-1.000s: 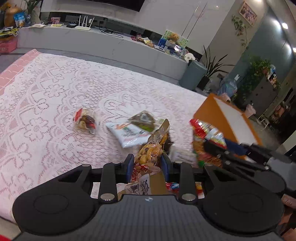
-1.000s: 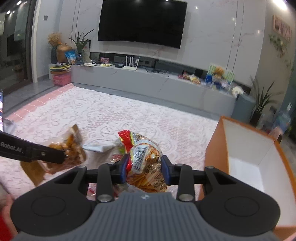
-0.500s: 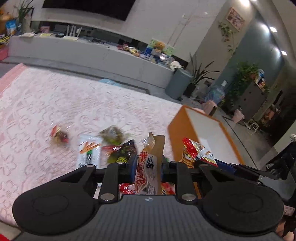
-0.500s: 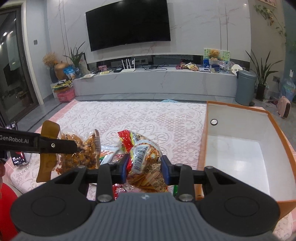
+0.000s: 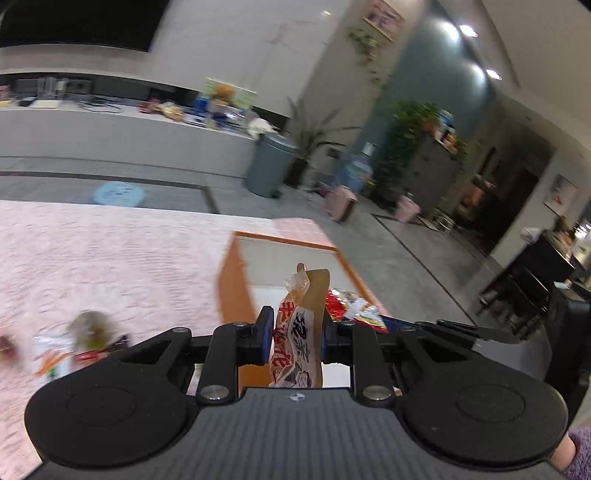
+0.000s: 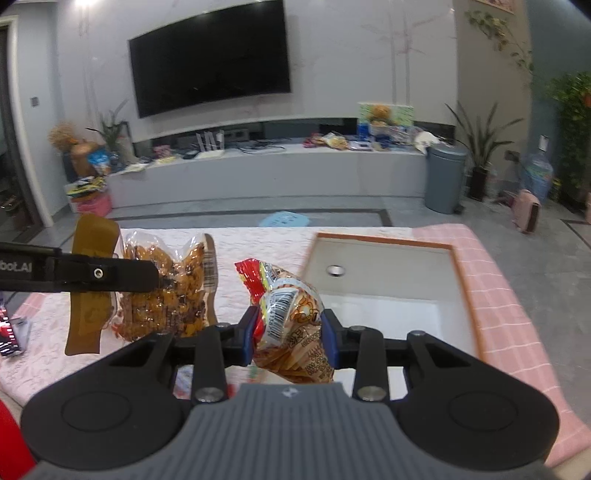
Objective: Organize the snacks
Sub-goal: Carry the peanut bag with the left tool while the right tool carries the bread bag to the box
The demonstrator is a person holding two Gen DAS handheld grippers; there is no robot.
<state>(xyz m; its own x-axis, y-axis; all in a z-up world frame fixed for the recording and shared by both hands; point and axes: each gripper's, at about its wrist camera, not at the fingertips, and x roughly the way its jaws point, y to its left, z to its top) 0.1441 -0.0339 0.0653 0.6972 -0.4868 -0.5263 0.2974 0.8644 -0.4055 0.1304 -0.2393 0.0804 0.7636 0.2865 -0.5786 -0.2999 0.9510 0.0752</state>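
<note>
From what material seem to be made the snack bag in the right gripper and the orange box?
The snack bag in the right gripper looks like thin glossy plastic film: it is crinkled, shiny and printed, with a barcode. The orange box looks like rigid board or plastic, orange outside and matte white inside, with straight thin walls; which of the two is unclear.

Dim indoor light, ceiling spotlights glaring; left view motion-blurred; fisheye-bent edges.

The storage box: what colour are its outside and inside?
The box is orange outside, white inside; the right wrist view shows it best.
</note>
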